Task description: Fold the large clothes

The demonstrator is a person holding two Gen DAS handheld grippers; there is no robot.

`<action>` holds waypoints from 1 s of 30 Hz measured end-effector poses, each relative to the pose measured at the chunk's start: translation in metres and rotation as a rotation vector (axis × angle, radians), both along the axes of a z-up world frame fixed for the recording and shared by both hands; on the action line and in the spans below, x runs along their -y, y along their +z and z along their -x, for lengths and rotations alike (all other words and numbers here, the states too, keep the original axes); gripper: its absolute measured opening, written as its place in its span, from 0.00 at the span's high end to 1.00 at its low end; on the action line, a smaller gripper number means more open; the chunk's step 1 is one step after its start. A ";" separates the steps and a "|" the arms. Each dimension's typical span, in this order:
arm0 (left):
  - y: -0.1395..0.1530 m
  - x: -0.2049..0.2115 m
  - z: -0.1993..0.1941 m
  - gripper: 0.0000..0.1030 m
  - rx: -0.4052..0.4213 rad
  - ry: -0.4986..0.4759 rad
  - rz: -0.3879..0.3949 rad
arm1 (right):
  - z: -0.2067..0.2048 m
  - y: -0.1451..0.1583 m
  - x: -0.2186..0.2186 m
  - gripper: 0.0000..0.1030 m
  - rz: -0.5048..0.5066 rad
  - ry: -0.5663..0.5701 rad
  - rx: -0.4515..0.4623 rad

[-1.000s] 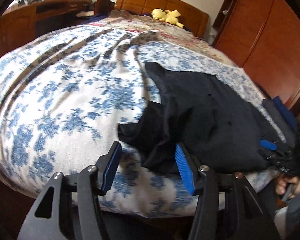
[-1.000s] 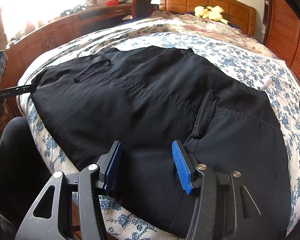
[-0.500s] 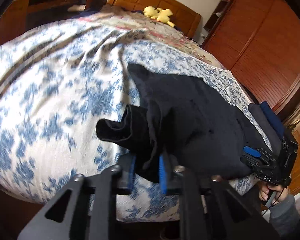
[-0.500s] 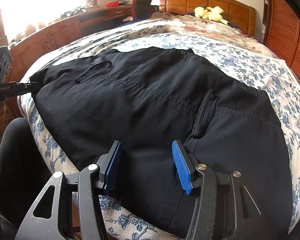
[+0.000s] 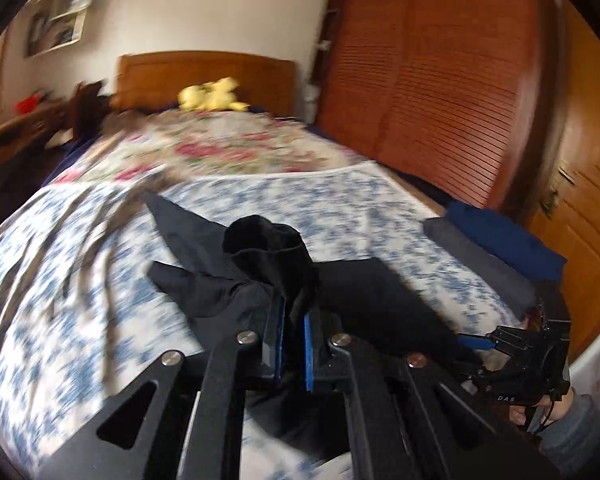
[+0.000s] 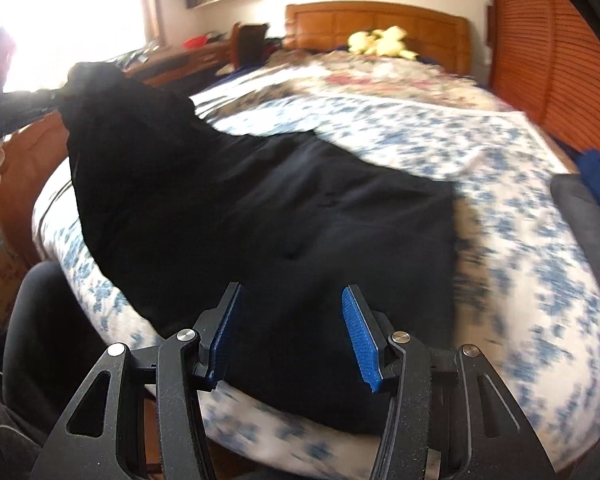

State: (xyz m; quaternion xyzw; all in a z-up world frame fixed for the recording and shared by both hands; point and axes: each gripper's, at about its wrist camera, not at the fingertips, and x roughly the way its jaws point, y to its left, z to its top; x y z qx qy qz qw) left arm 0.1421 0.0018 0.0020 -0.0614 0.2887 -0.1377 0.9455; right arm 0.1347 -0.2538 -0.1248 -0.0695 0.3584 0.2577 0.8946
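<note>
Up close, the left gripper [image 5: 291,344] is clamped on a bunched end of the black trousers [image 6: 284,232], with the cloth standing up in a dark wad between its two blue pads. From the right wrist view, that held end hangs raised at the left edge while the rest of the one garment lies draped across the bed [image 6: 519,240], on the blue-and-white floral cover. The right gripper [image 6: 292,336] stands spread wide, its two blue pads apart with nothing pinched, hovering over the near hem of the trousers. Two folded items, one grey garment [image 5: 475,256] and one navy garment [image 5: 511,236], lie side by side near the bed's right edge. One yellow plush toy [image 5: 214,98] sits by the wooden headboard [image 5: 204,76]; louvred wardrobe doors [image 5: 427,80] stand beyond.
</note>
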 end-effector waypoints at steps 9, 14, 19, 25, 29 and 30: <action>-0.021 0.124 -0.029 0.98 -0.058 -0.226 -0.006 | 0.014 0.014 0.077 0.50 -0.023 -0.112 0.024; -0.054 0.147 -0.038 0.97 -0.139 -0.226 -0.012 | 0.022 0.017 0.104 0.50 -0.010 -0.125 0.036; -0.049 0.155 -0.031 0.95 -0.141 -0.205 -0.065 | 0.020 0.017 0.122 0.50 -0.027 -0.141 0.041; -0.026 0.133 -0.011 0.80 -0.084 -0.209 -0.058 | 0.011 0.023 0.116 0.50 -0.057 -0.143 0.041; -0.010 0.104 0.009 0.73 -0.030 -0.176 -0.057 | 0.006 0.038 0.095 0.50 -0.047 -0.117 0.070; -0.008 0.095 0.013 0.72 -0.021 -0.165 -0.058 | 0.005 0.044 0.087 0.50 -0.046 -0.107 0.082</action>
